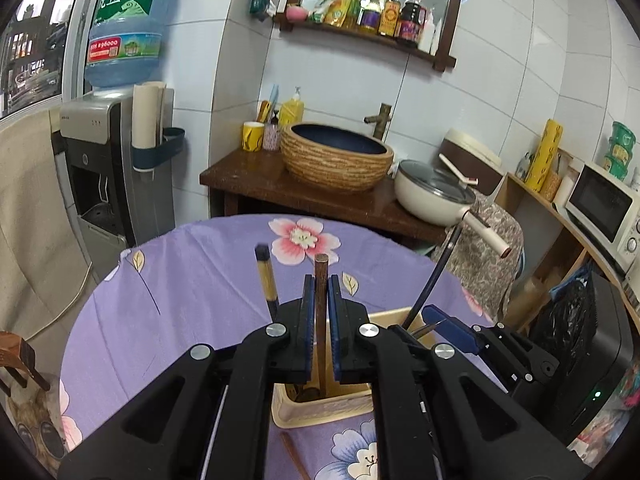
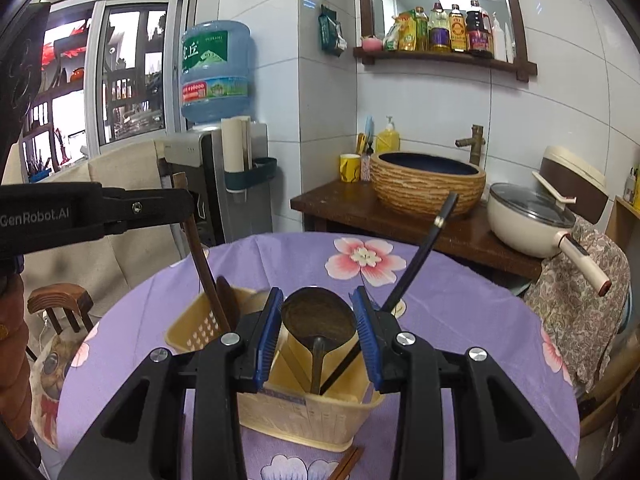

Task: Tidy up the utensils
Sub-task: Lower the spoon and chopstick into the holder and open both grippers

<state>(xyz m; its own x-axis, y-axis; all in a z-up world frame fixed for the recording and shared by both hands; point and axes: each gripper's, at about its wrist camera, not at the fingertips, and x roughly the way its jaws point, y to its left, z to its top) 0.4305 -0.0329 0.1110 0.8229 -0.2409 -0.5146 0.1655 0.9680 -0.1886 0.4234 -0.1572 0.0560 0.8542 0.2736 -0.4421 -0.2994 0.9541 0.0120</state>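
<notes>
Nearest, the left gripper (image 1: 319,292) has its blue-padded jaws closed on a slender brown wooden utensil handle (image 1: 321,280), which stands upright between the pads; its lower end reaches down into the cream plastic utensil basket (image 1: 320,416) directly below. In the right wrist view the same handle (image 2: 202,268) runs from the left gripper (image 2: 182,208) down into the left compartment of the basket (image 2: 296,420), beside a dark spoon-shaped piece.

The right gripper (image 2: 320,308) has its jaws parted around the bowl of a dark wooden ladle (image 2: 318,316). The bowl sits between the pads; whether the pads press on it cannot be told. The ladle's handle drops into the right compartment of the basket. A black chopstick (image 2: 420,256) leans out of that same compartment, tilting up to the right.

A bamboo-coloured utensil with a dark tip (image 1: 266,276) stands just left of the left gripper. Brown chopsticks (image 2: 348,462) lie on the cloth at the near wall of the basket.

The basket rests on a round table covered by a purple floral tablecloth (image 2: 460,300).

Further back, a dark wooden counter (image 2: 340,200) carries a woven-pattern round basin (image 2: 428,188) and a cream lidded pan (image 2: 524,224). A water dispenser with a blue bottle (image 2: 216,72) stands left of the counter.
</notes>
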